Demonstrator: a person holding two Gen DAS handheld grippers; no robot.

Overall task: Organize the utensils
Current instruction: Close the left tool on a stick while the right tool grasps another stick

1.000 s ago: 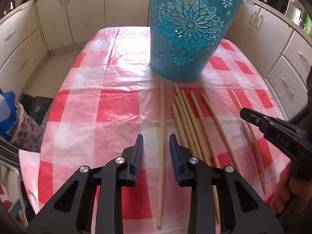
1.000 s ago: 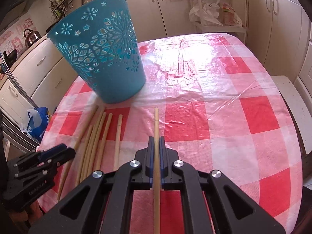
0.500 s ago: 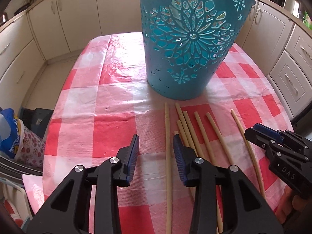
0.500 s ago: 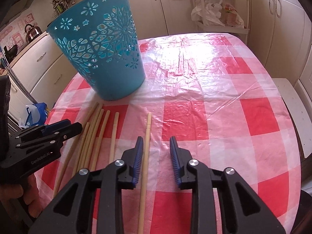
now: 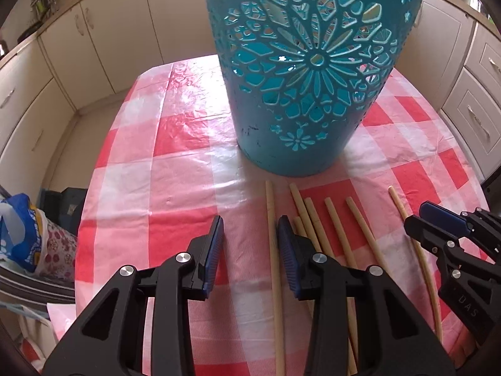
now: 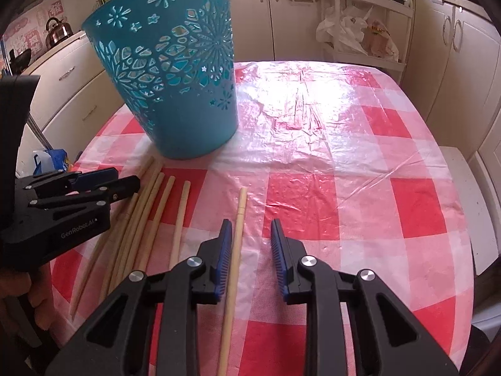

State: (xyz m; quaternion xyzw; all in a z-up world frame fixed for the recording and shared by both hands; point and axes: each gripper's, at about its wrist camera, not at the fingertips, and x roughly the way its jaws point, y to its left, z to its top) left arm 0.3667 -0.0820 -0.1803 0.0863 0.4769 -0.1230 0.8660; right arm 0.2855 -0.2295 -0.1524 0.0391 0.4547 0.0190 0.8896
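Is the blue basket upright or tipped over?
Upright: the basket stands on its base on the tablecloth, rim up.

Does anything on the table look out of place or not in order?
Yes. The wooden sticks lie loose on the checked tablecloth, not in the blue basket. They are fanned unevenly, and one stick lies apart from the others. Nothing looks spilled or broken.
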